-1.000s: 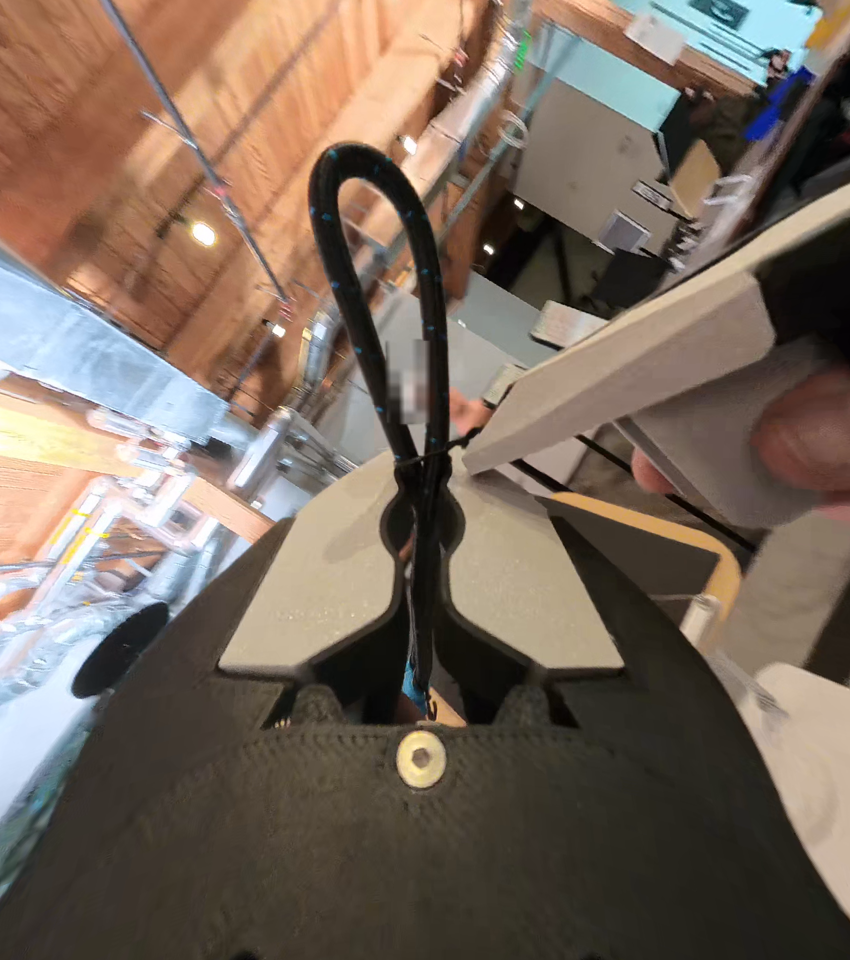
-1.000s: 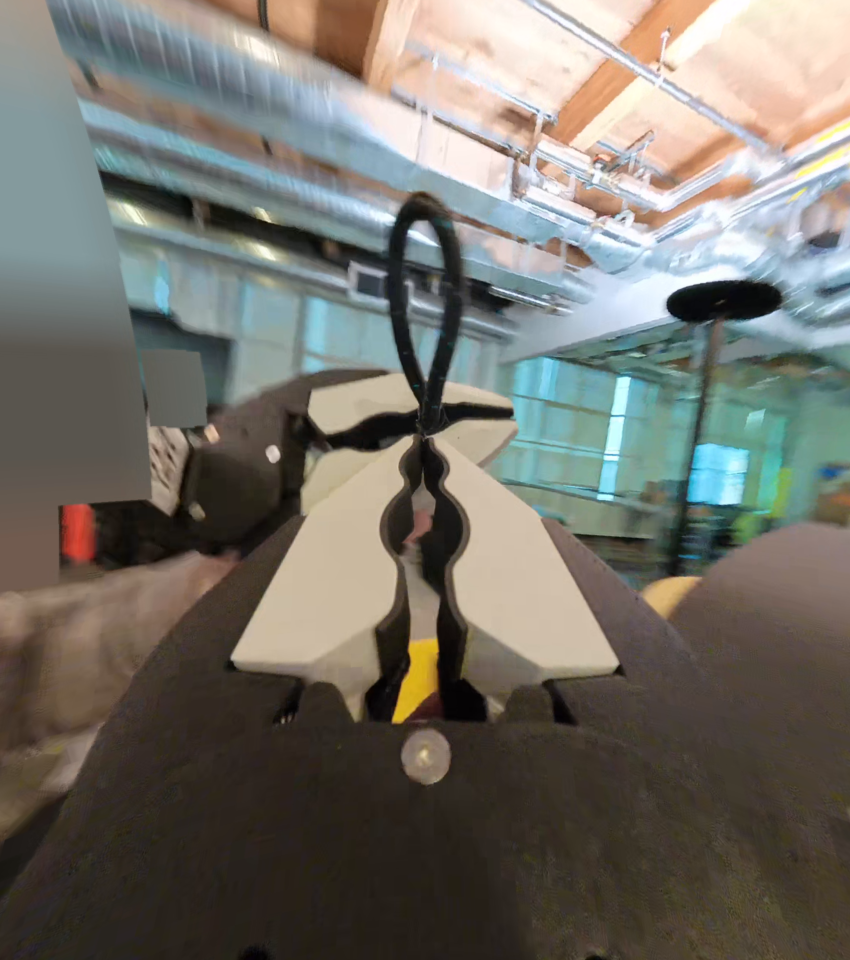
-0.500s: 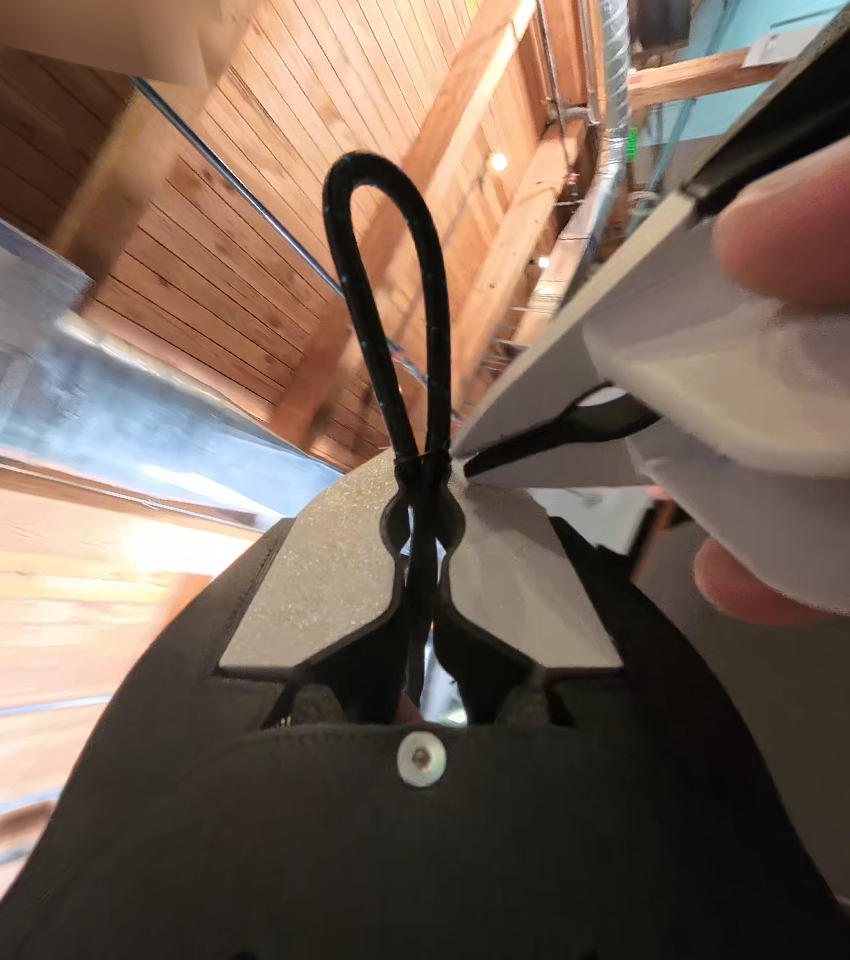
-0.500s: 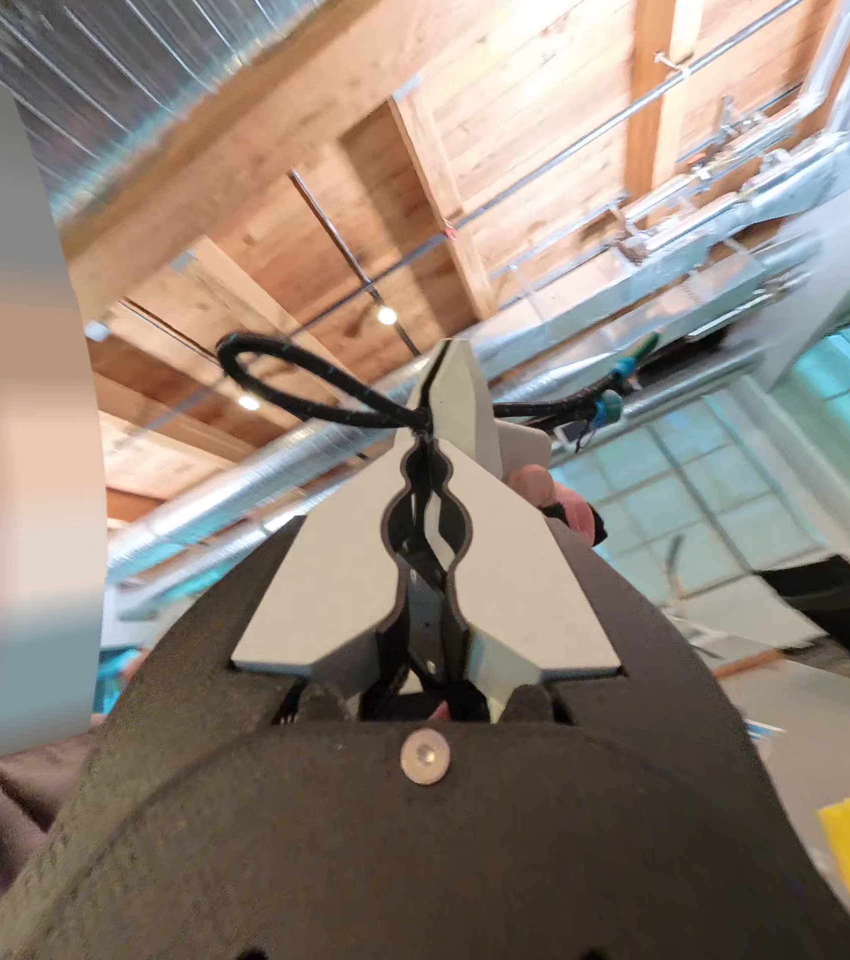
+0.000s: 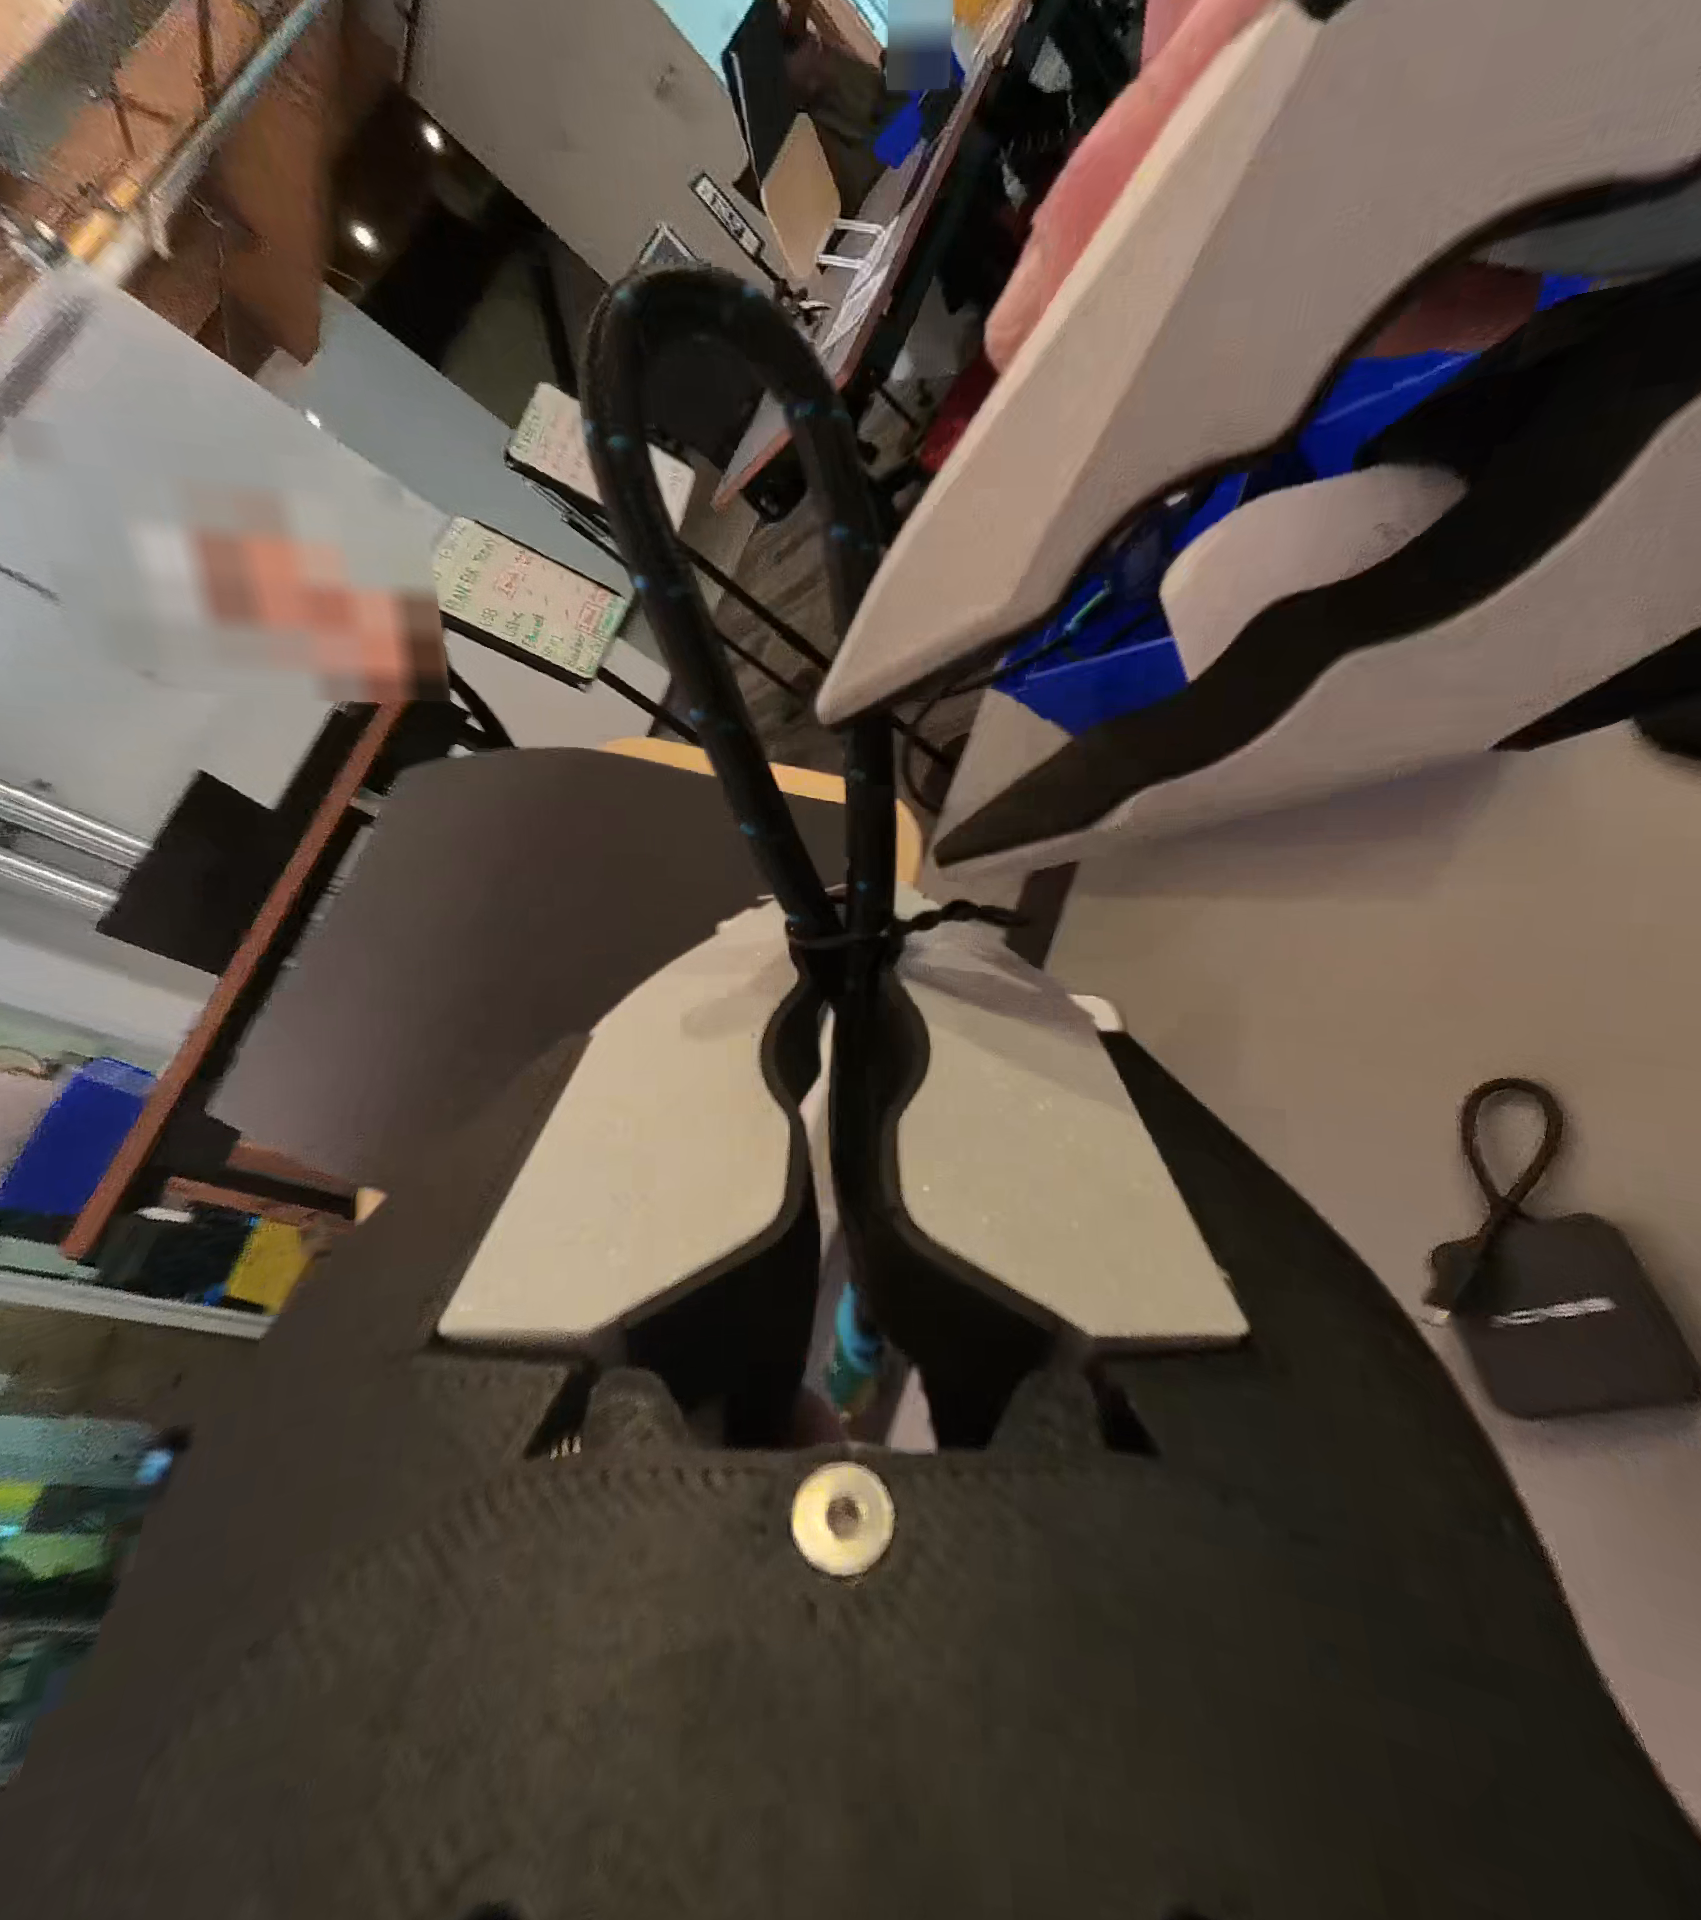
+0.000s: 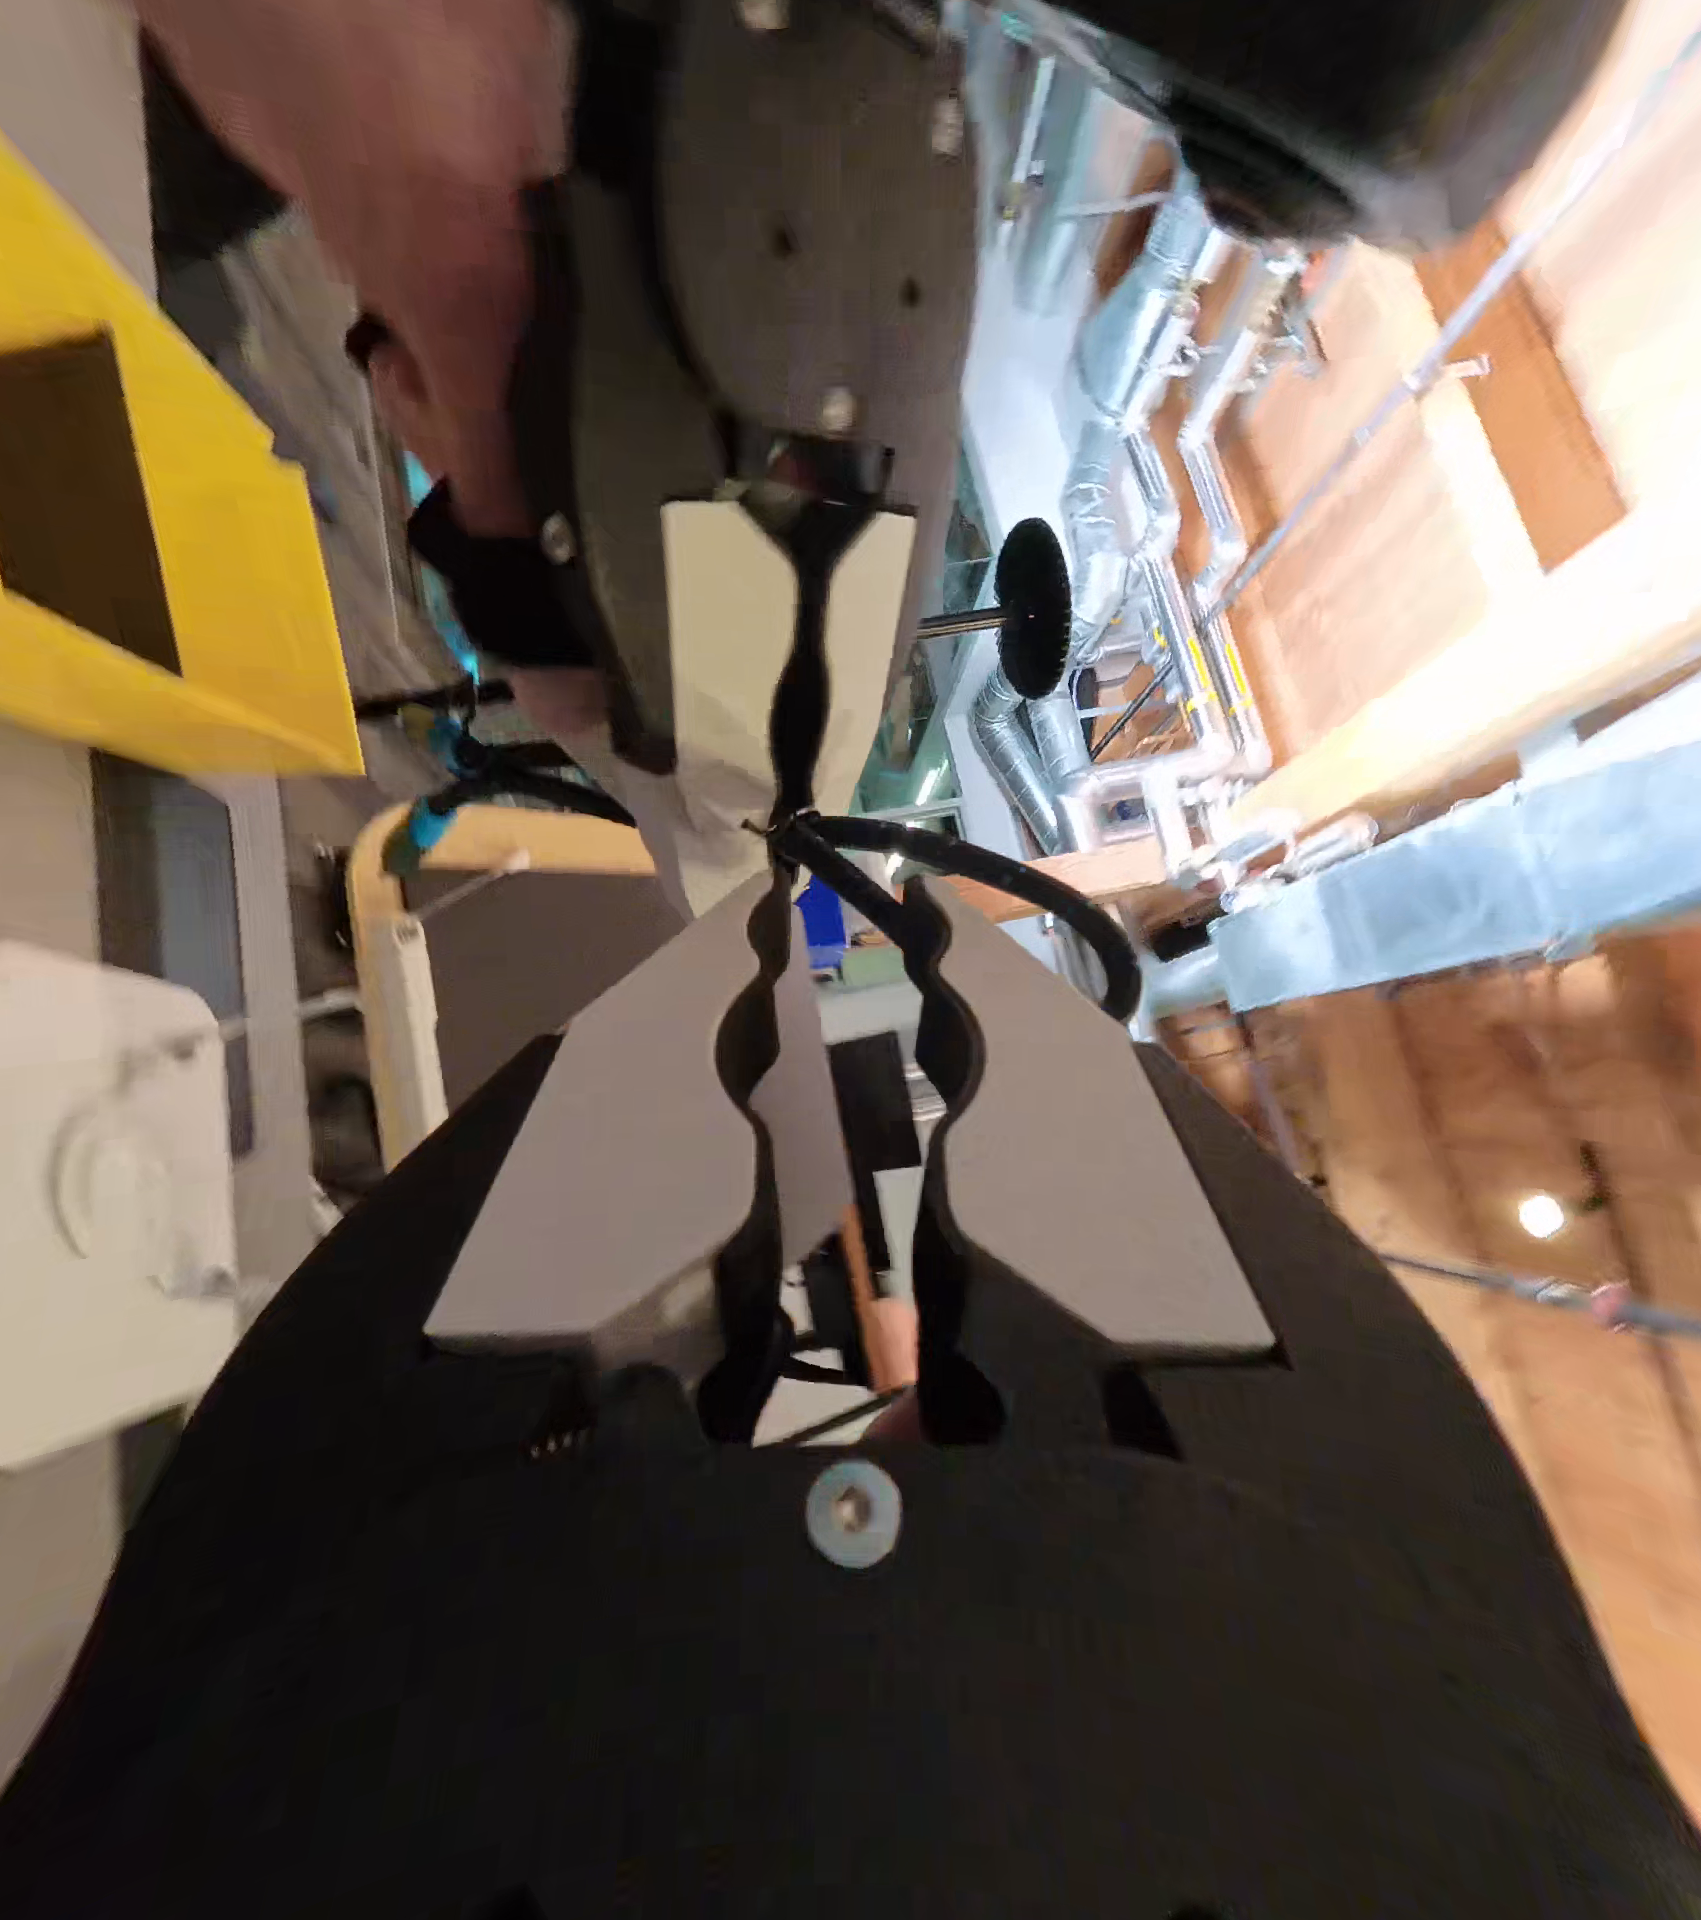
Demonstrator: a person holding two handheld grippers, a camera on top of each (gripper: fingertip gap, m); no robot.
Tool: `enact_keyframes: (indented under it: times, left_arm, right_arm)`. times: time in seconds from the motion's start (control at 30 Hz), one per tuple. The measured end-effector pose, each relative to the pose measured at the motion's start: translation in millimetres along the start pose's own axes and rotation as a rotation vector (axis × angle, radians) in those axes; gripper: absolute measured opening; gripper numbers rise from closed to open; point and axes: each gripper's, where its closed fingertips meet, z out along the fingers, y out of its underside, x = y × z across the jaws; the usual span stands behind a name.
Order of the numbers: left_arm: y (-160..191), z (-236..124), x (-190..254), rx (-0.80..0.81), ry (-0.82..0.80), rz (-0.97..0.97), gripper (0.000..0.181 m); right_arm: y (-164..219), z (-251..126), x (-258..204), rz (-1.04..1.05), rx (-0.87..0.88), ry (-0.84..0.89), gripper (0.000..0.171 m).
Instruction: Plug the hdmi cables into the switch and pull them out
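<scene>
My left gripper (image 5: 846,971) is shut on a black braided HDMI cable (image 5: 638,499) with blue flecks. The cable is folded into a loop that stands up past the fingertips. A thin black twist tie (image 5: 861,940) binds the loop just above them. The cable's teal connector end (image 5: 856,1340) shows down between the fingers. My right gripper (image 6: 846,899) meets it tip to tip, jaws a little apart, and holds nothing. The tie (image 6: 773,826) sits just past its tips, and the loop (image 6: 1064,914) curves off to the right. The right gripper also shows in the left wrist view (image 5: 882,784).
A small black box with a short looped cord (image 5: 1573,1320) lies on the grey table (image 5: 1345,1039). A white square device (image 6: 87,1195) and a yellow box (image 6: 98,520) are on the table. A chair with a wooden rim (image 6: 389,935) stands behind. A hand (image 6: 389,156) holds the left gripper.
Both views have swung from the ceiling down toward the table. My right gripper's jaws, shut at the tie before, now stand apart. The left gripper still grips the cable loop.
</scene>
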Motion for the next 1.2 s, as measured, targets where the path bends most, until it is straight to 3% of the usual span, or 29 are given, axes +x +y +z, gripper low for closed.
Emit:
enact_keyframes:
  times: [0.1,0.43,0.8,1.0,1.2]
  left_arm:
    - [11,2,9,-0.013,0.061,-0.063,0.005]
    - [38,8,31,-0.002,0.221,-0.125,0.005]
    - [58,7,52,-0.089,0.306,-0.061,0.004]
    - [71,12,72,-0.159,0.384,-0.021,0.004]
    - [69,14,63,-0.120,0.363,-0.078,0.008]
  right_arm:
    - [-2,2,-16,-0.197,-0.001,-0.096,0.015]
    - [-9,8,-58,-0.551,0.014,-0.342,0.008]
    - [-11,11,-82,-0.808,0.063,-0.508,0.000]
    - [-4,3,-101,-0.856,0.017,-0.645,0.000]
    - [3,6,-83,-0.751,-0.059,-0.591,0.000]
